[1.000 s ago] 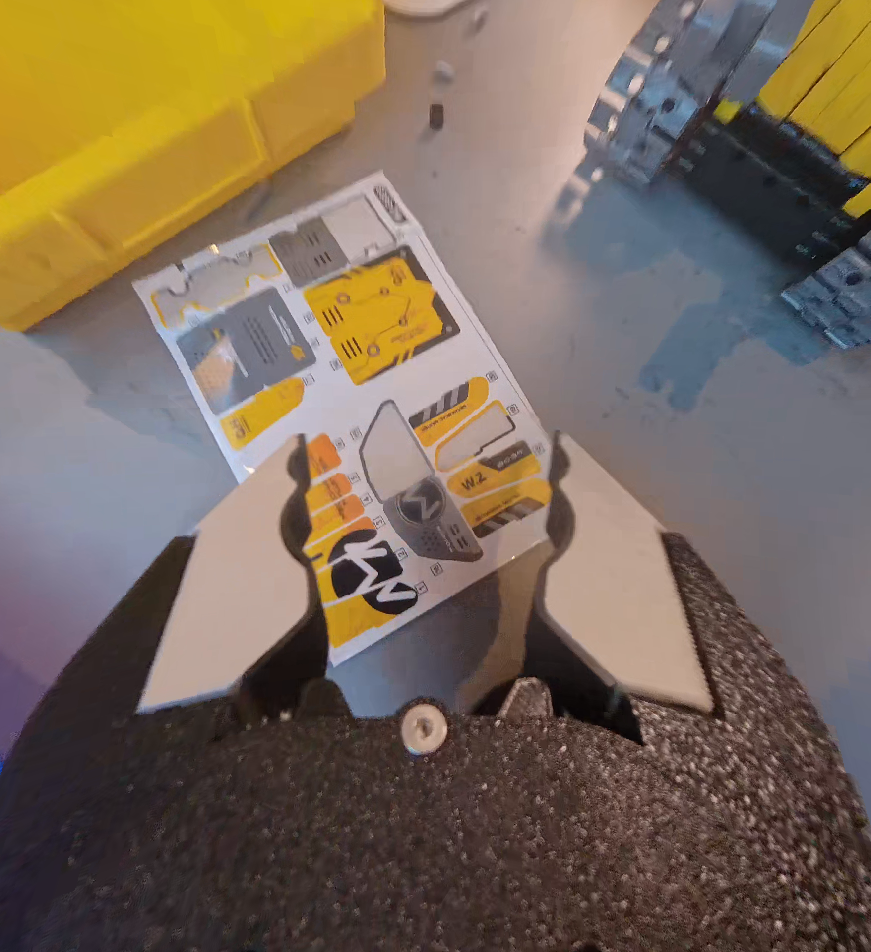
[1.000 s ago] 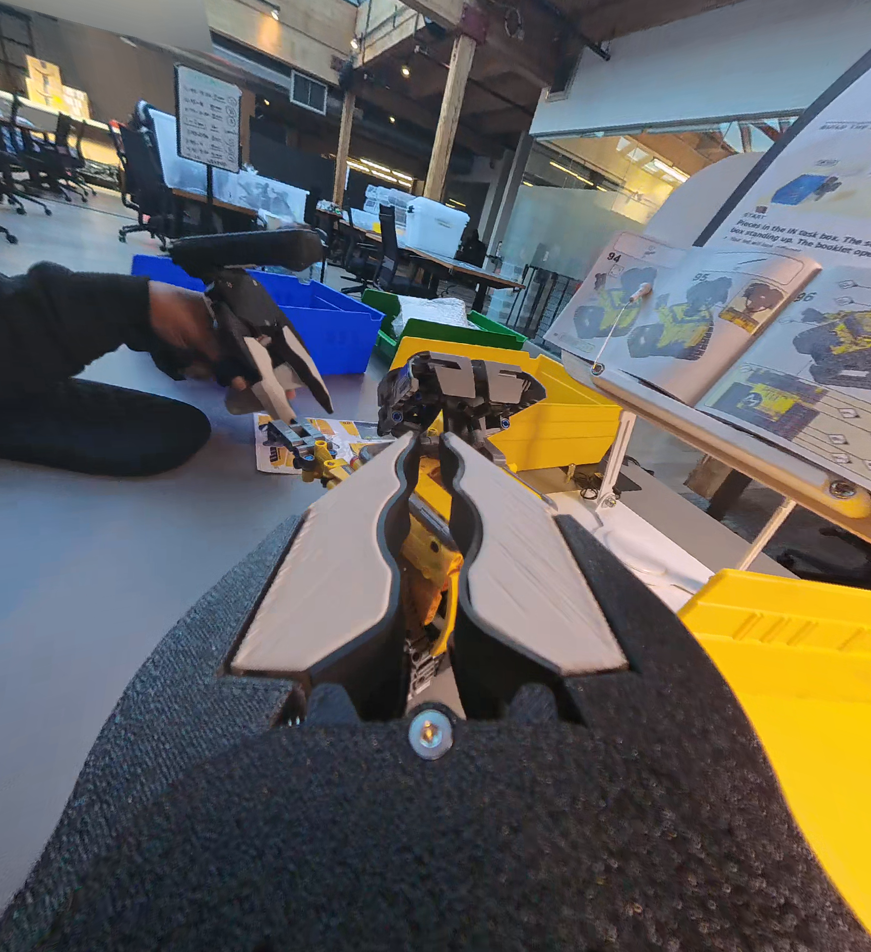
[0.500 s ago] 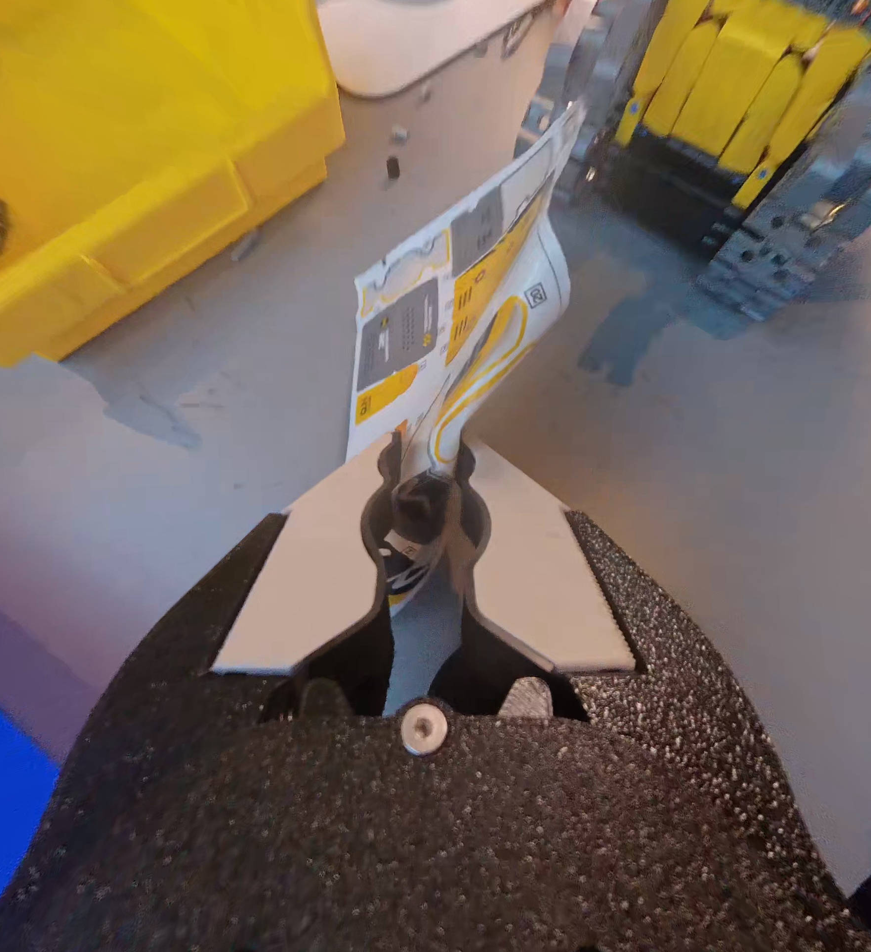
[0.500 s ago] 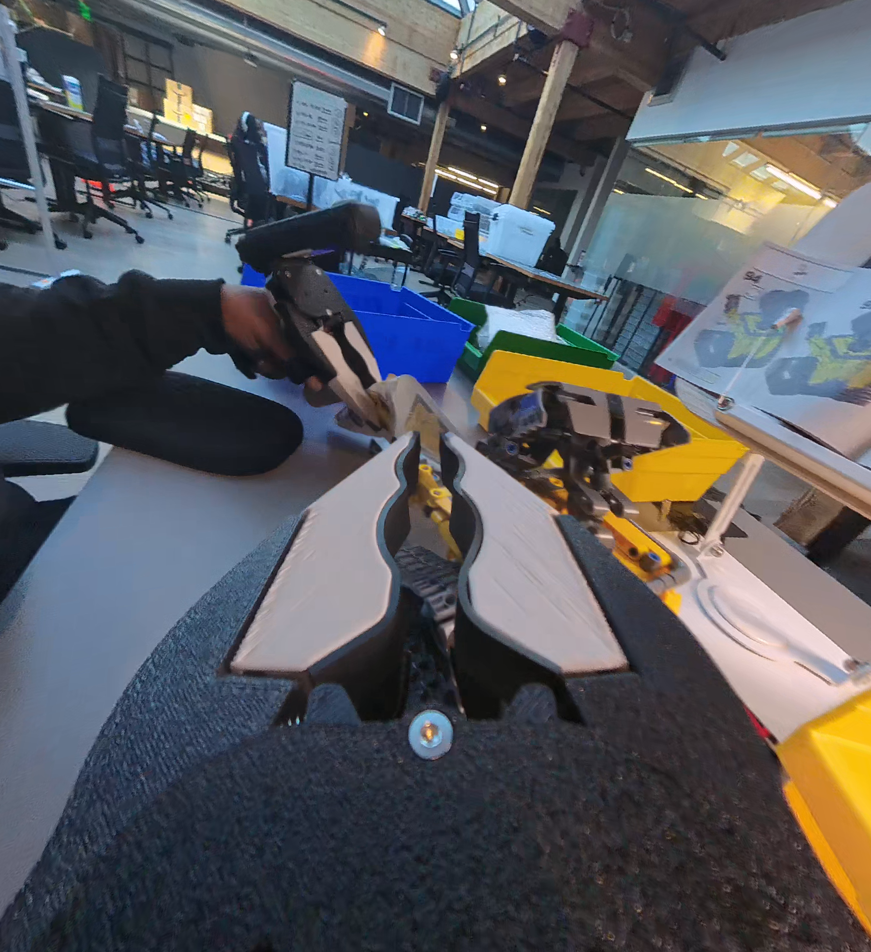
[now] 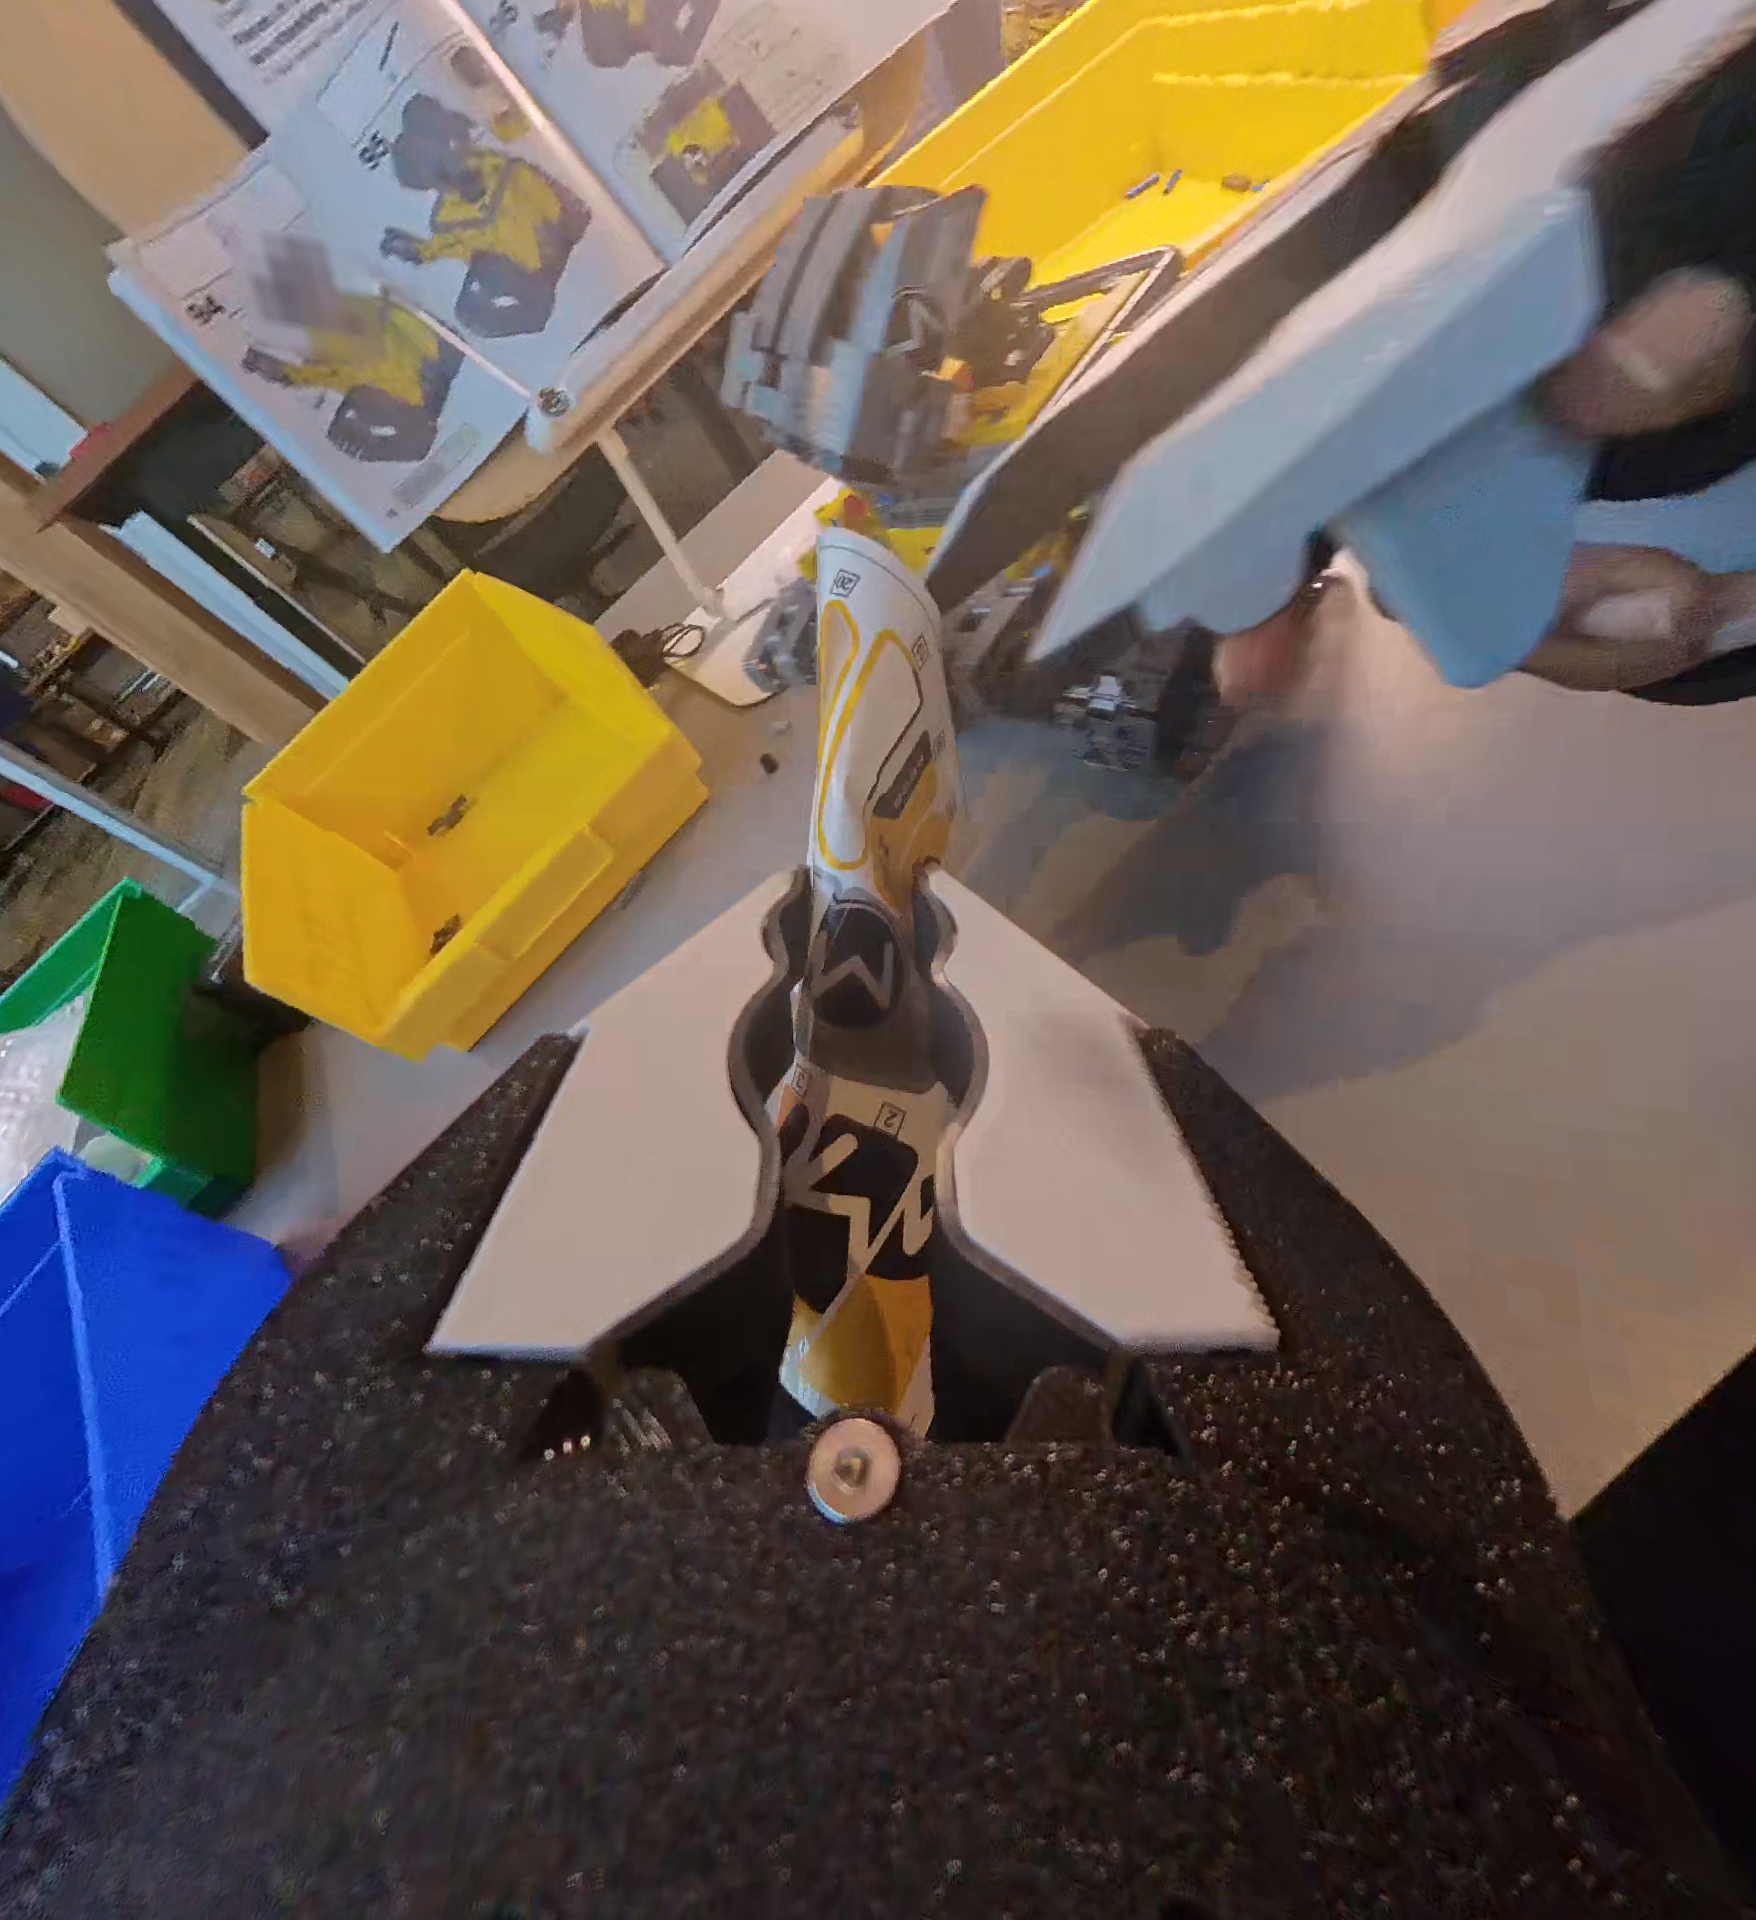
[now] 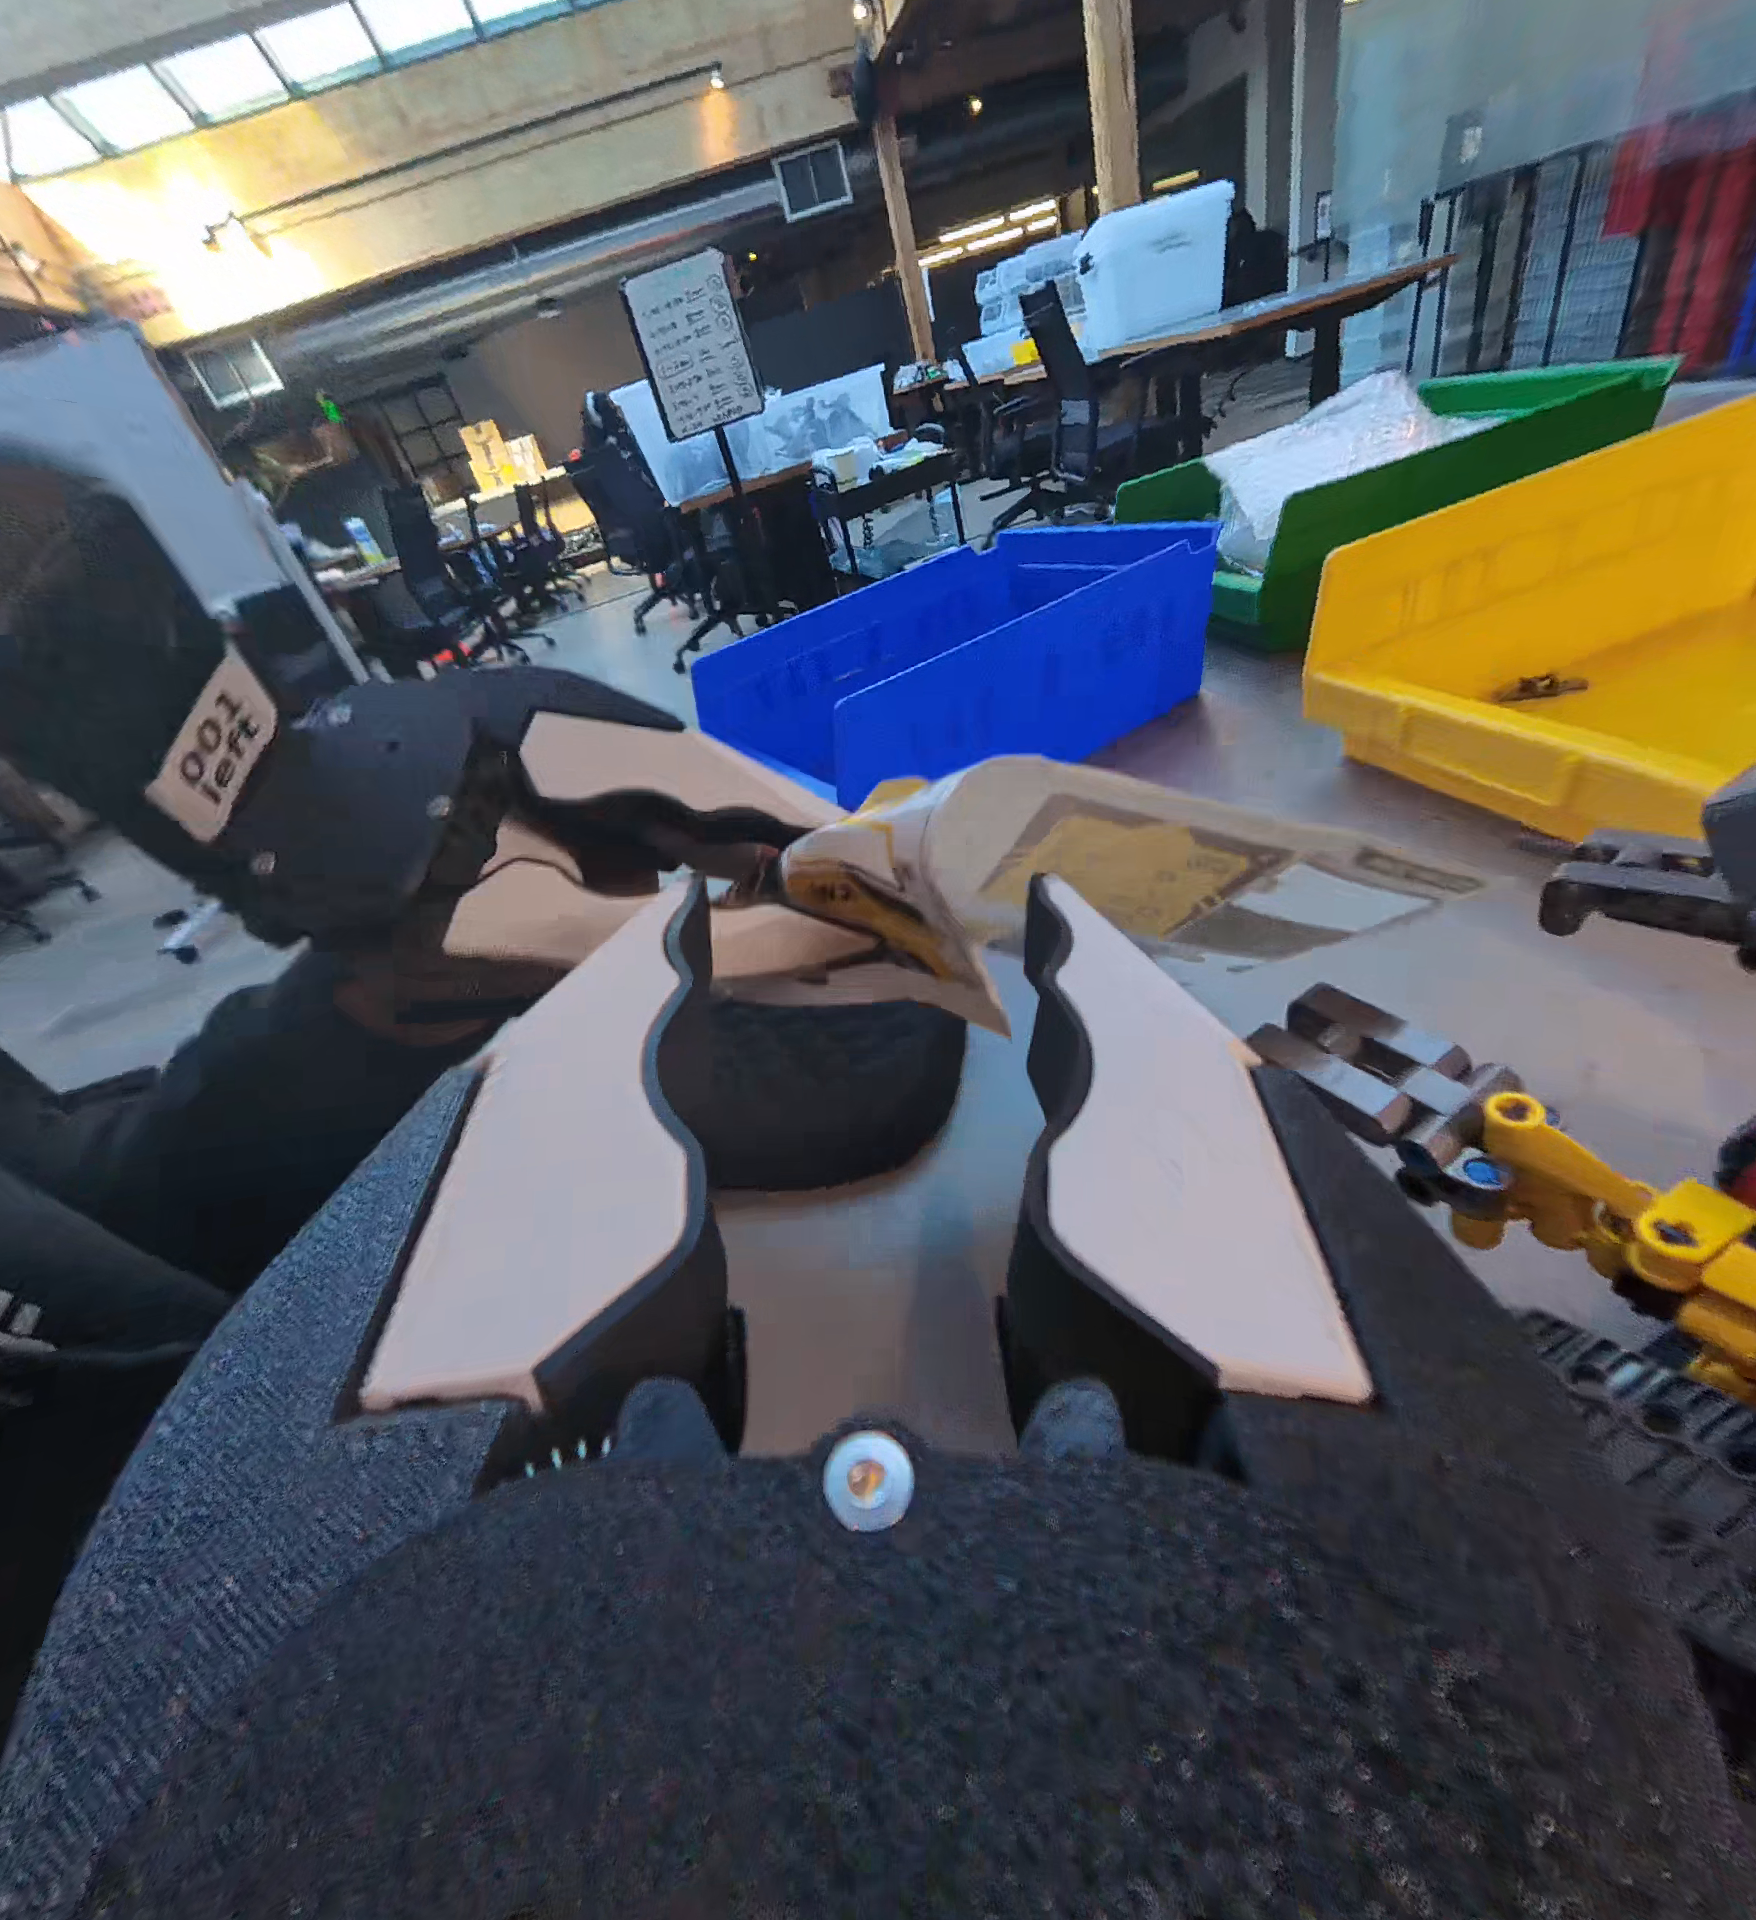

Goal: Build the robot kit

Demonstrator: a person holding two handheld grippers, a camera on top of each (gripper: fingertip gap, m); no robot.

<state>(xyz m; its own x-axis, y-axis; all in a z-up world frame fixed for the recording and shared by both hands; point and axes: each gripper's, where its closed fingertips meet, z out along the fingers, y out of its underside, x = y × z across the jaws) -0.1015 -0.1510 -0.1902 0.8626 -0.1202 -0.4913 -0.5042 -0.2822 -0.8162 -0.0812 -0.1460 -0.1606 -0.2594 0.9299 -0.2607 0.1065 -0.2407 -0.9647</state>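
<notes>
My left gripper (image 5: pixel 858 888) is shut on a curled sticker sheet (image 5: pixel 879 707), white with yellow, grey and black stickers, and holds it up above the grey table (image 5: pixel 1476 1039). In the right wrist view the left gripper (image 6: pixel 770 847) comes in from the left, and the sheet (image 6: pixel 1113 862) stretches to the right. My right gripper (image 6: pixel 863 899) is open and empty, with its tips just under the sheet's near corner. Its grey fingers (image 5: pixel 1321 416) show blurred at the top right of the left wrist view. A yellow and grey brick vehicle model (image 6: pixel 1632 1247) lies to its right.
An open instruction booklet (image 5: pixel 417 260) stands on a holder at the back. A yellow bin (image 6: pixel 1580 644), a blue bin (image 6: pixel 957 644) and a green bin (image 6: pixel 1373 499) stand on the table's far side. A person's dark sleeve (image 6: pixel 178 1143) is at the left. Left tips to right tips: about 4 cm.
My left gripper shut on the sticker sheet and lifted it off the table. My right gripper let go of the brick model, opened and turned toward the sheet.
</notes>
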